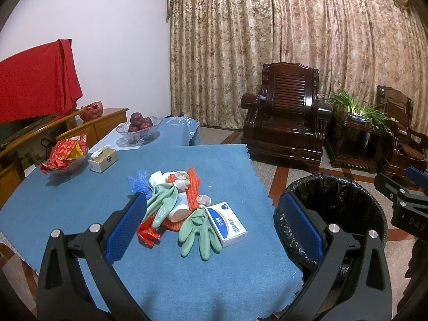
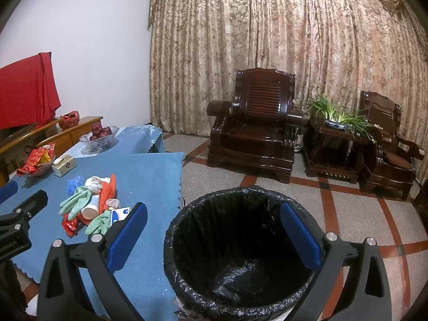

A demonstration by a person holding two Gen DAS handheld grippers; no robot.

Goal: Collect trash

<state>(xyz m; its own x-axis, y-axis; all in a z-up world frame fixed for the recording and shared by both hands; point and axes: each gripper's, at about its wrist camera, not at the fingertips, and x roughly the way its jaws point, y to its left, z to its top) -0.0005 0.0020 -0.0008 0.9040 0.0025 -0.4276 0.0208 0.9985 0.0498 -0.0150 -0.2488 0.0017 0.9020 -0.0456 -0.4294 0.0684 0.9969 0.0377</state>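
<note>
A bench [image 1: 80, 206] under a blue cloth fills the left of the scene. Just right of its near corner stands a bin [image 2: 240, 254] lined with a black bag. The left hand-held gripper [image 1: 216, 222] hangs over the bench, wide open and holding nothing; the right hand-held gripper [image 2: 214, 230] hangs over the bin, also wide open and holding nothing. The trash lies heaped mid-bench: two green gloves [image 1: 199, 234], orange netting [image 1: 193, 187], a white-and-blue box [image 1: 227, 220], a paper cup [image 1: 179, 210] on its side, a red wrapper [image 1: 145, 234].
</note>
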